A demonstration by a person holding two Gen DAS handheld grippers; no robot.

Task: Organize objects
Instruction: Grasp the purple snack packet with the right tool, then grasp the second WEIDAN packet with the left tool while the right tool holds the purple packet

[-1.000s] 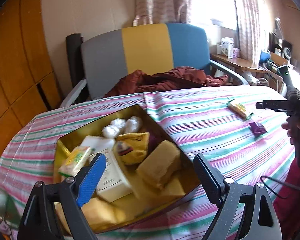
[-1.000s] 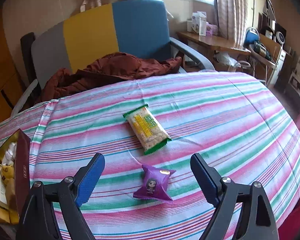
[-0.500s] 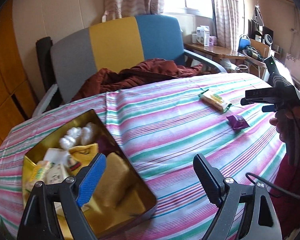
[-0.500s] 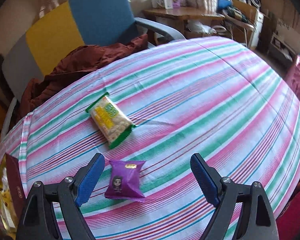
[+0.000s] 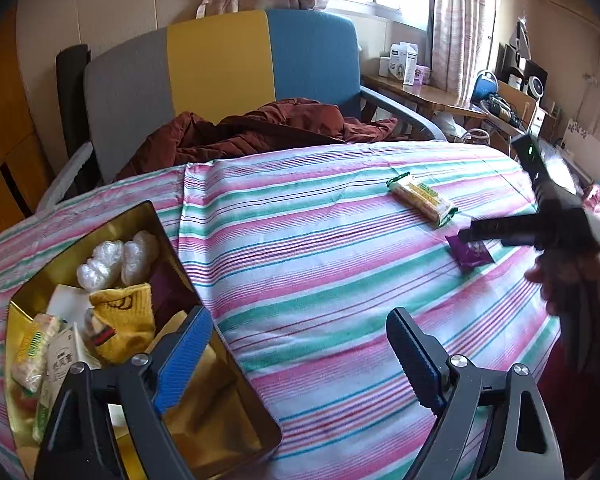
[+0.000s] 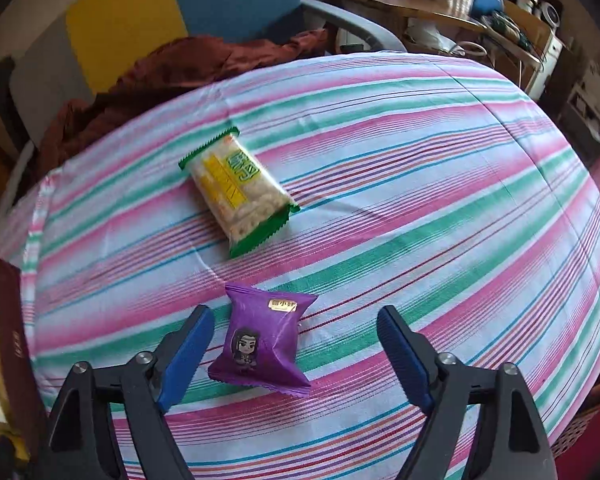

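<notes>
A purple snack packet point(image 6: 262, 340) lies on the striped tablecloth, between the fingers of my open right gripper point(image 6: 296, 344), nearer the left finger, not touching. It also shows in the left wrist view point(image 5: 472, 250), under the right gripper point(image 5: 496, 230). A green-edged cracker packet point(image 6: 236, 190) lies just beyond it; it shows in the left wrist view point(image 5: 422, 198) too. A gold tin point(image 5: 236, 368) at the left holds several snacks and a yellow sock. My left gripper point(image 5: 300, 352) is open and empty beside the tin's right wall.
A grey, yellow and blue chair point(image 5: 220, 68) with a dark red jacket point(image 5: 268, 128) stands behind the table. A cluttered wooden desk point(image 5: 428, 92) stands at the back right. The tin's dark red side point(image 6: 14, 336) shows at the left of the right wrist view.
My right gripper has moved down and forward, so the purple packet now lies between its fingers. My left gripper has swung right, off the tin's middle to its right wall.
</notes>
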